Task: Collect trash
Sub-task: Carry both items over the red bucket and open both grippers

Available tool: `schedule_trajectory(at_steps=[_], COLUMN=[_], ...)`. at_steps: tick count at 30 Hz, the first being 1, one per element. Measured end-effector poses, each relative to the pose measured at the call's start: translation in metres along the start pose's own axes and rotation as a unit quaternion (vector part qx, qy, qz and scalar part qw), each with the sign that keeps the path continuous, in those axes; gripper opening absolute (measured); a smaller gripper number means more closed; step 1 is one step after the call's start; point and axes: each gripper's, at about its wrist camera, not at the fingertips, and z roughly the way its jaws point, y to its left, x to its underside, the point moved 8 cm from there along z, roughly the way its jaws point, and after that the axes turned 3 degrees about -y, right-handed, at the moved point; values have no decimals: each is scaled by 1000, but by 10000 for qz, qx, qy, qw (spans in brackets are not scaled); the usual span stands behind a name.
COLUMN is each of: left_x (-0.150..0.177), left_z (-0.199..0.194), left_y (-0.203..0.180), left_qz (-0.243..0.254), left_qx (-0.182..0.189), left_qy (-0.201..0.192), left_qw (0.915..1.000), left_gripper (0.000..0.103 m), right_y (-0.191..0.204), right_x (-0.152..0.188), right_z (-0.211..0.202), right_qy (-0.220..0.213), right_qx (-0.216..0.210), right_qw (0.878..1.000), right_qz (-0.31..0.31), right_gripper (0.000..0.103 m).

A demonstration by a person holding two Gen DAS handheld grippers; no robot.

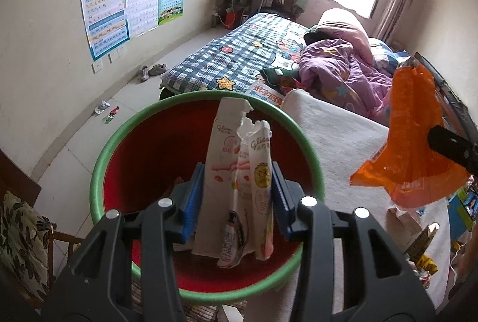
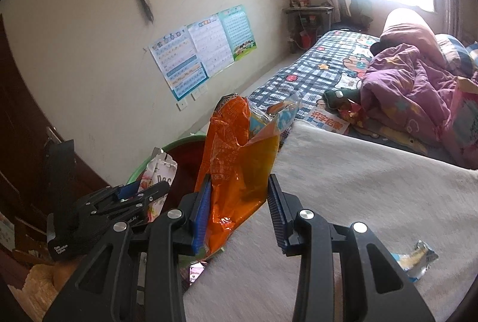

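Observation:
My left gripper (image 1: 237,172) is shut on a torn white snack box (image 1: 233,142), held upright over the mouth of a red bin with a green rim (image 1: 104,154). My right gripper (image 2: 239,199) is shut on a crumpled orange snack bag (image 2: 233,154), lifted above the edge of a white blanket. In the left wrist view the orange bag (image 1: 412,136) hangs to the right of the bin. In the right wrist view the left gripper (image 2: 140,190) and the white box (image 2: 159,172) sit at lower left by the bin (image 2: 179,145).
A white blanket (image 2: 358,187) covers the surface at right, with a blue-yellow wrapper (image 2: 415,259) lying on it. Beyond are a plaid bed (image 1: 227,53), a purple quilt (image 1: 343,71) and a magazine (image 2: 328,121). Small scraps (image 1: 107,111) and shoes (image 1: 152,71) lie on the floor.

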Motion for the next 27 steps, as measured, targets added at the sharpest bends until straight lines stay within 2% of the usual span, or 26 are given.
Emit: schedule_trajectory(at_steps=[14,27], left_x=[14,19], left_z=[27,29], left_y=[29,34], left_qz=[-416,-461], left_qx=[-66,-125], left_qy=[353,430], left_qw=[9985,9979], left_gripper=[41,41], right_y=[26,43], right_x=[16,25], right_z=[57,75], right_qy=[514,673], right_qx=[-35,-121], right_qw=[9977,9961], right_qz=[-437,-563], right_gripper=[36,36])
